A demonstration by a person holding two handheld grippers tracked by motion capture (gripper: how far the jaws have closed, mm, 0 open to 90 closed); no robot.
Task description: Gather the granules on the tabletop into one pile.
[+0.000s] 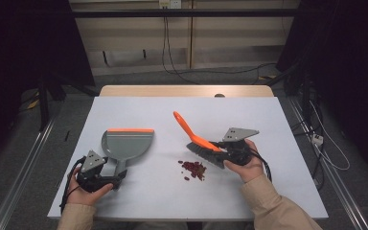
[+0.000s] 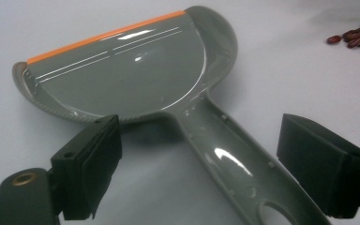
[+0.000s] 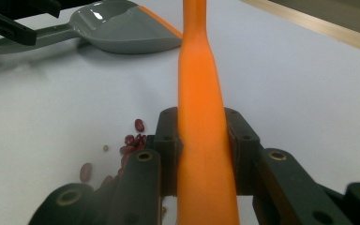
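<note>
Sweeping has barely begun: the left gripper point(image 1: 106, 180) has its jaws wide on either side of the grey dustpan's handle point(image 2: 236, 159), not yet pressing it, and the dustpan point(image 1: 126, 143) lies empty on the white table point(image 1: 139, 108). Right of it, the red beans point(image 1: 194, 169) sit in a loose pile on the table just beside the brush bristles point(image 1: 202, 153). The right gripper point(image 1: 222, 148) is clamped on the orange brush handle point(image 3: 201, 112).
</note>
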